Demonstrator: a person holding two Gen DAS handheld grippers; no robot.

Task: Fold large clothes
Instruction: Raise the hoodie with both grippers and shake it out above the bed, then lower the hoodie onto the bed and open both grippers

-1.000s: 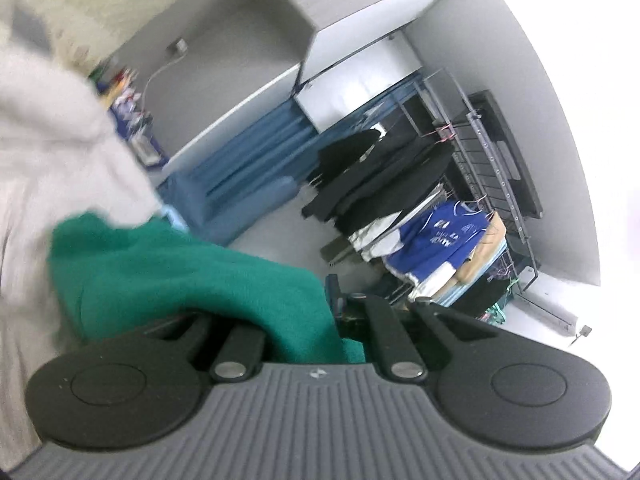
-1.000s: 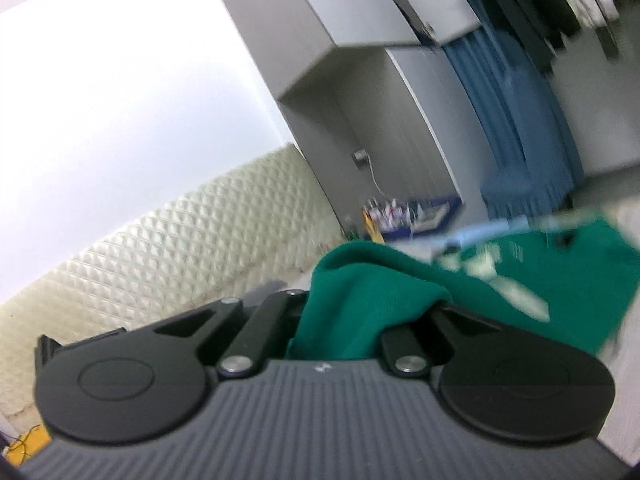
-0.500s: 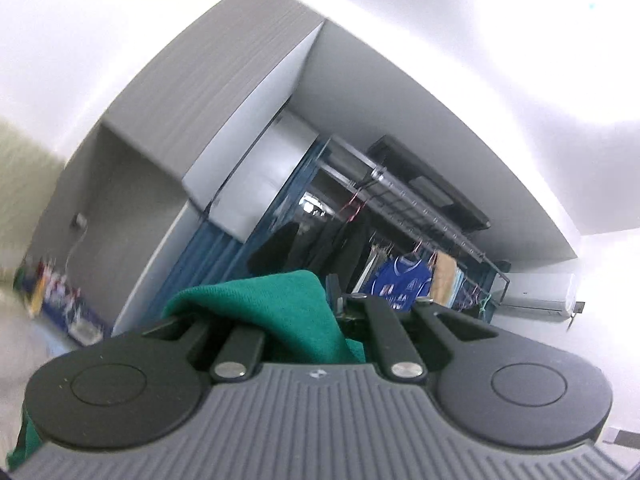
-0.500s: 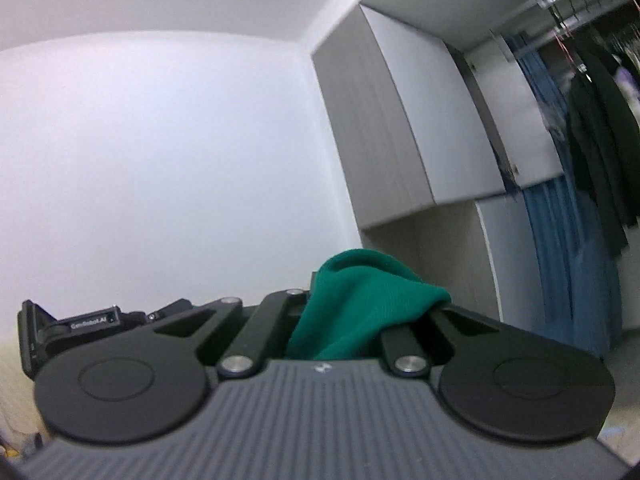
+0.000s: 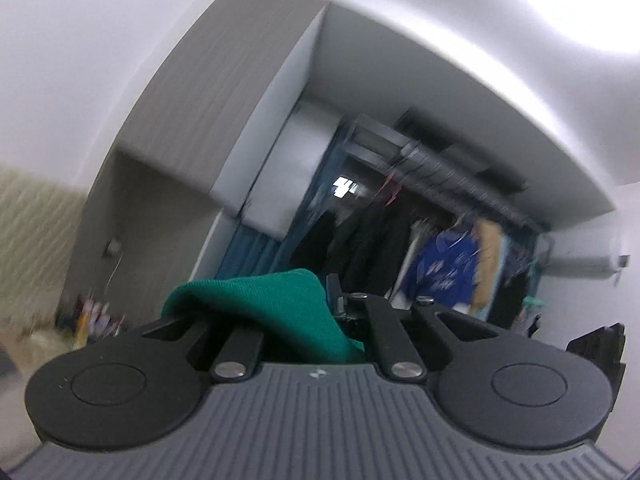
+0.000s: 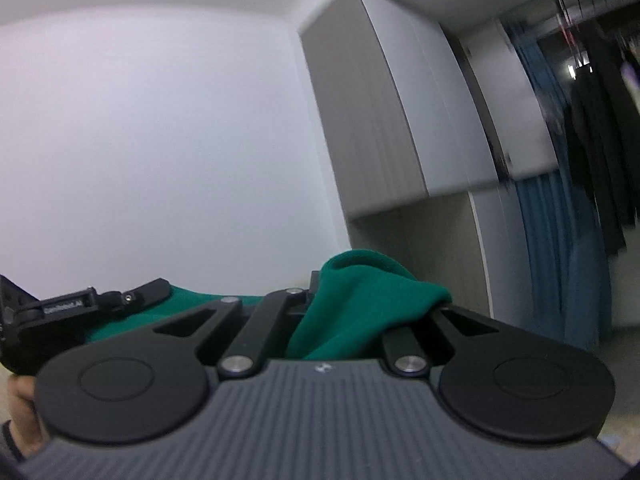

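Where left view shows clothes rack (image 5: 440, 240), right shows hand (image 6: 20, 400) (blurred)

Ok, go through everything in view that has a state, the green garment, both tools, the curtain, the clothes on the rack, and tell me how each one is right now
Green knit garment: gripped by both tools, bunched over their fingers.
Left tool: shut on the garment.
Right tool: shut on the garment.
Blue curtain: hanging, drawn beside the cupboards.
Dark clothes: hanging on the rack.
Blue printed shirt: hanging on the rack.
Grey wall cupboards: doors closed.
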